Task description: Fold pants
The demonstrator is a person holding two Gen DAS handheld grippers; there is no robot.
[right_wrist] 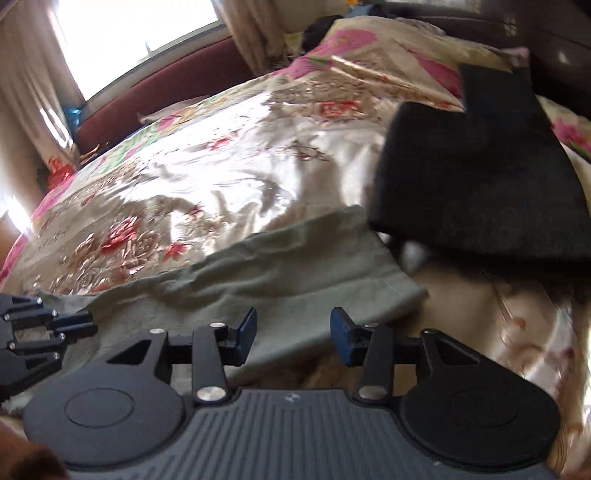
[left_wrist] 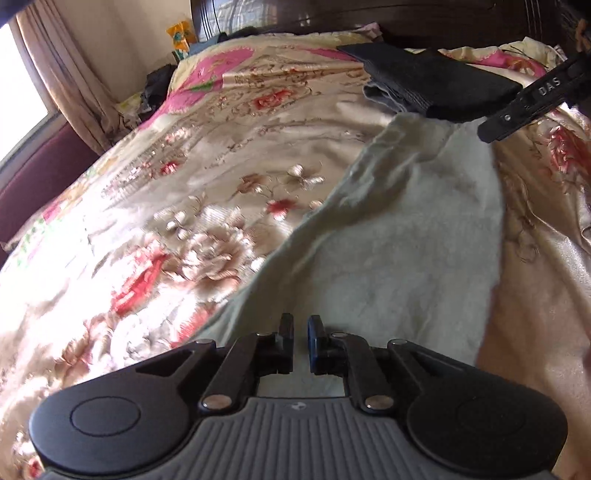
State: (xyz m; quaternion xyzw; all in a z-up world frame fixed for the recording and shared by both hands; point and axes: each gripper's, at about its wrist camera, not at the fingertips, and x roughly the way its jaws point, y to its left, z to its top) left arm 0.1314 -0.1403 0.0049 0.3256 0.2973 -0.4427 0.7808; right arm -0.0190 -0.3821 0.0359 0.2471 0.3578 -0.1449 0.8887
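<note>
Pale grey-green pants (left_wrist: 399, 229) lie flat on a floral bedspread (left_wrist: 184, 184), running away from the camera. My left gripper (left_wrist: 301, 332) hovers over their near end with only a narrow gap between its jaws and no cloth in it. My right gripper (left_wrist: 495, 129) reaches in from the upper right, near the pants' far end. In the right wrist view the right gripper (right_wrist: 293, 328) stands open above the pants (right_wrist: 295, 273), holding nothing. The left gripper (right_wrist: 86, 326) shows at the left edge, over the same cloth.
A stack of folded dark clothes (left_wrist: 436, 81) (right_wrist: 480, 177) lies just beyond the pants, with a grey garment (left_wrist: 380, 96) under it. A dark headboard (left_wrist: 406, 18) closes the far side. A window with curtains (right_wrist: 129, 37) and a maroon ledge (right_wrist: 166, 85) border the bed.
</note>
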